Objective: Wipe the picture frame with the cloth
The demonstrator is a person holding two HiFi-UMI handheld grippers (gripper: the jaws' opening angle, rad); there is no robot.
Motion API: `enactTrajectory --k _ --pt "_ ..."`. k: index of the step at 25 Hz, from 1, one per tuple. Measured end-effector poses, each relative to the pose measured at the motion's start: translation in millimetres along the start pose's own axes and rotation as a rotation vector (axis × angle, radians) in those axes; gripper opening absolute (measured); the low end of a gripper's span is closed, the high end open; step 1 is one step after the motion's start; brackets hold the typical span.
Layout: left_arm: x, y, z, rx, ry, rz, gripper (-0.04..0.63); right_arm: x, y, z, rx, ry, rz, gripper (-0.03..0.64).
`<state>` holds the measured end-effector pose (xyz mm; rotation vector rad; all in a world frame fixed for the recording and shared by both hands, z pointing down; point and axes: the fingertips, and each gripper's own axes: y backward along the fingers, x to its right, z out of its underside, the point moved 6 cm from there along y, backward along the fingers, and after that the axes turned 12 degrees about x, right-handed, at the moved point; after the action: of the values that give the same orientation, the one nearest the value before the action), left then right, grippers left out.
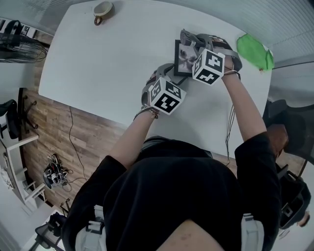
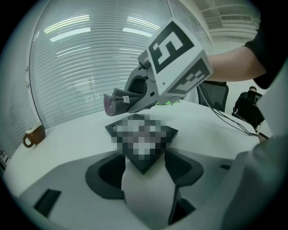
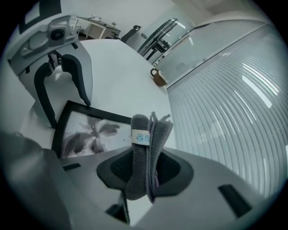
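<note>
While I hold a gripper in each hand over the white table (image 1: 98, 63), my left gripper (image 2: 144, 167) has its jaws closed on one corner of the picture frame (image 2: 143, 137). That black corner sits wedged between the two dark pads, as the left gripper view shows plainly. The frame is near the table's far right part, picture side up, showing a pale flower print in the right gripper view. I cannot tell whether its underside rests on the tabletop or is lifted slightly off it.

My right gripper (image 3: 144, 167) is clamped on the cloth (image 3: 146, 134), a folded grey cloth with a small label band round one fold. It stands upright between the jaws, its free end poking out past them. In the head view the cloth is at the frame's far edge, beyond the marker cube of that gripper. From the left gripper view it hangs just above the frame's far corner; whether it touches the frame I cannot tell.

A brown mug (image 1: 103, 10) stands well apart at the table's far left edge. A green object (image 1: 254, 51) lies near the far right corner.
</note>
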<state>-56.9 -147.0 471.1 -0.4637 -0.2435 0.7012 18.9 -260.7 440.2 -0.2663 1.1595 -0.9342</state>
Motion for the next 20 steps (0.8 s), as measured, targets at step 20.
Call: enactTrajectory --k 20 --pt "1.2 -0.8 -0.4 -0.001 -0.006 0.008 0.281 -22.9 -13.0 9.5 -0.058 0.12 0.004 0.114"
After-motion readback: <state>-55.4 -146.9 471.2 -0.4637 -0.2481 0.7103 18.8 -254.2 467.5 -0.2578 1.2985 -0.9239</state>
